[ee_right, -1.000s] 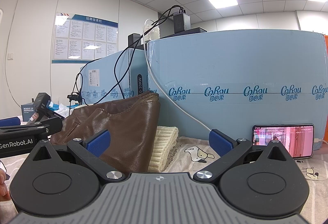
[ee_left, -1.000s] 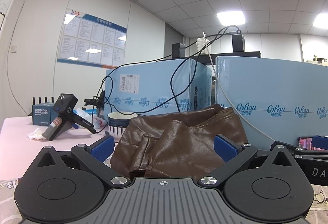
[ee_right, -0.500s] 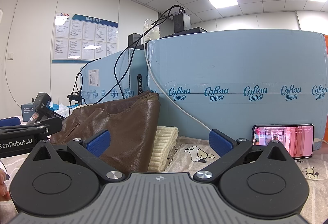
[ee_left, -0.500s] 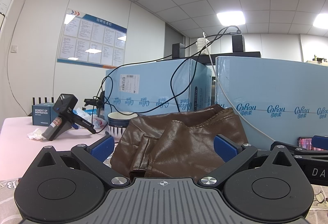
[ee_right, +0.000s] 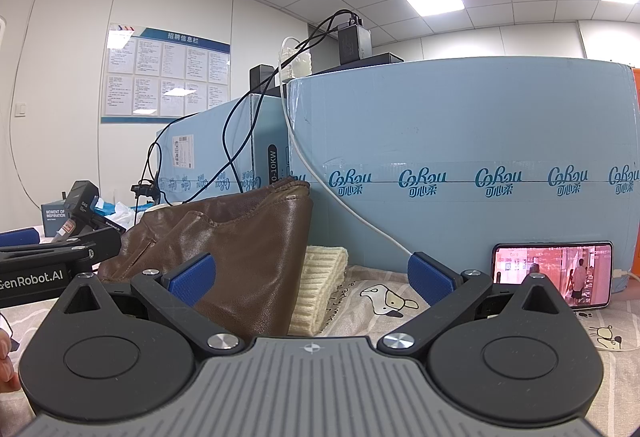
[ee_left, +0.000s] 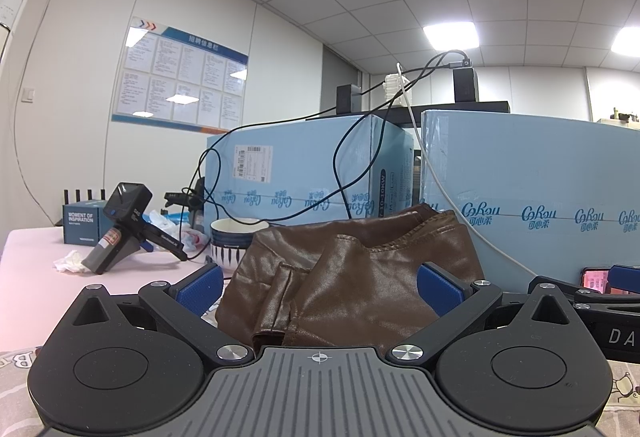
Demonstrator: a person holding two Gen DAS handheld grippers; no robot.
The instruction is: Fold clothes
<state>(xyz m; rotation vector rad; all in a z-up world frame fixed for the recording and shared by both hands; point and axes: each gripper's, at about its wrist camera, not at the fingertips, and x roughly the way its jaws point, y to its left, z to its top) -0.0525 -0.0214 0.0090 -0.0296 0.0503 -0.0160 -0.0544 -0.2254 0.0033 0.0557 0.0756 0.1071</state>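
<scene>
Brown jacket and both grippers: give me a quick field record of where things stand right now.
garment: brown jacket, crumpled in a heap on the printed cloth
beside it: cream knit, touching the jacket's right side
left gripper: open, empty, jacket ahead between the fingers
right gripper: open, empty
behind: blue boxes
phone: propped against a box, screen lit
folding: not yet begun
</scene>
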